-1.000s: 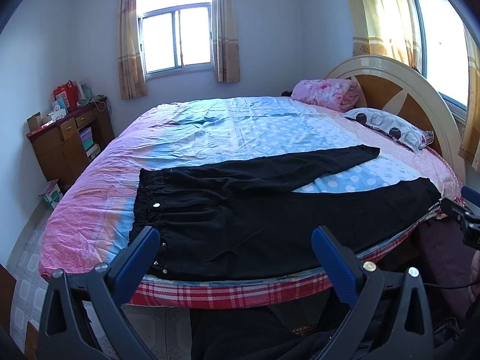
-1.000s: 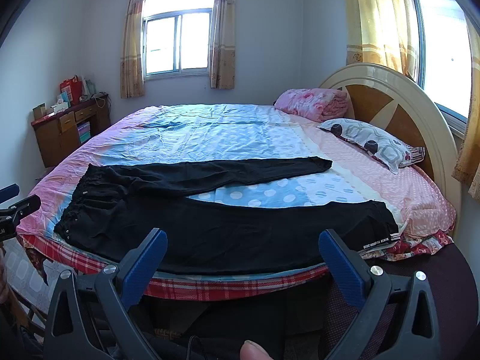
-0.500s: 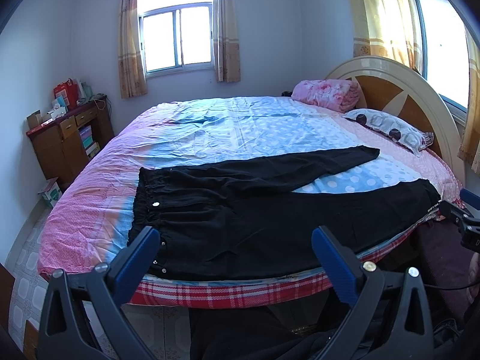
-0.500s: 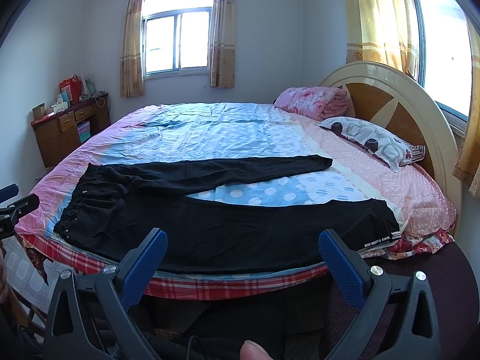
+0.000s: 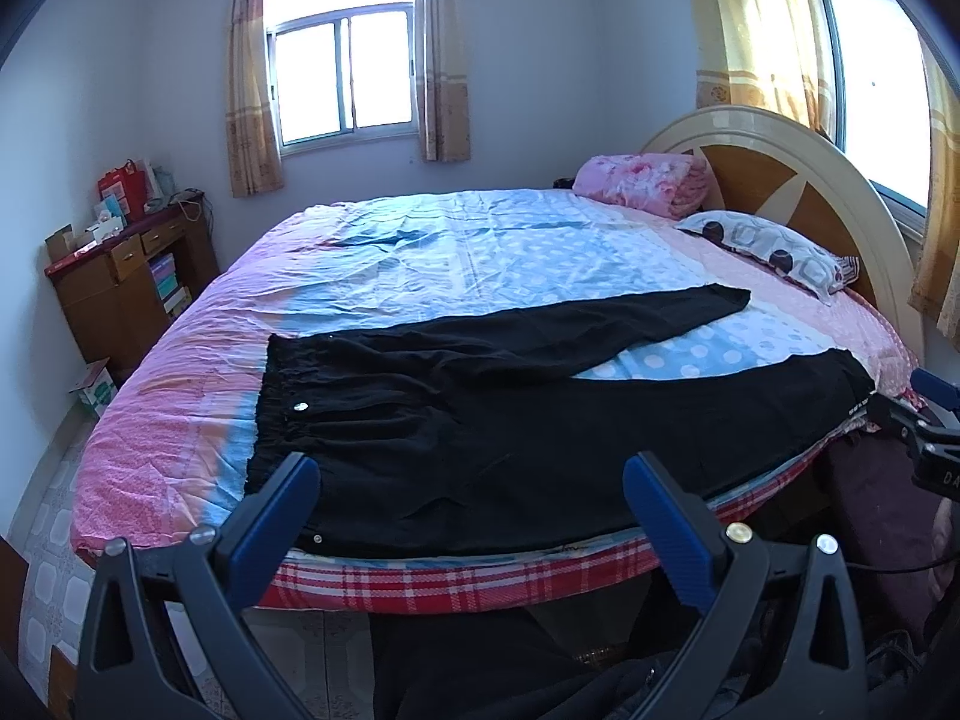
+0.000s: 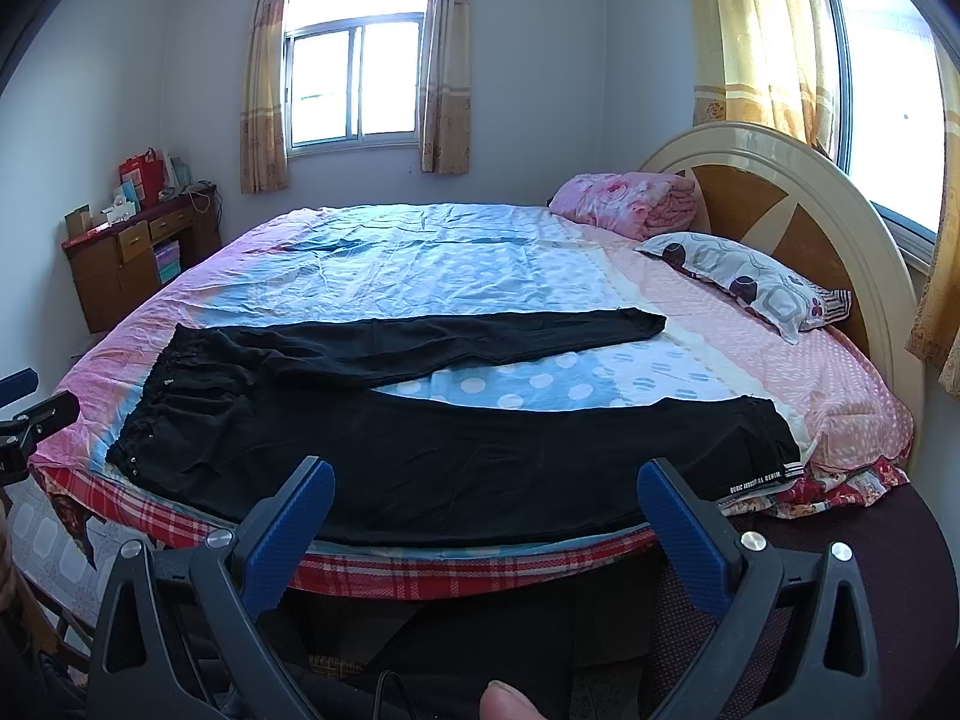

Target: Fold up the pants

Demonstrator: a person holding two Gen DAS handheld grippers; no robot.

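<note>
The black pants (image 5: 480, 420) lie flat on the bed (image 5: 480, 252), close to the near edge. The waist is on the left and the two legs run to the right. The legs are spread apart like a V, and the blue spotted sheet shows between them. The near leg lies along the edge of the bed, and its cuff (image 6: 762, 474) has small white letters on it. The far leg ends near the middle of the bed.

The left gripper (image 5: 471, 498) is held in the air in front of the bed, by the waist end of the pants. Its blue jaws are wide apart and hold nothing. The right gripper (image 6: 486, 504) is held in front of the near leg. Its jaws are wide apart too, with nothing between them. Neither gripper touches the pants.

A spotted pillow (image 6: 744, 282) and a folded pink blanket (image 6: 624, 204) sit by the round headboard (image 6: 828, 210). A brown wooden desk (image 5: 126, 276) stands by the left wall
</note>
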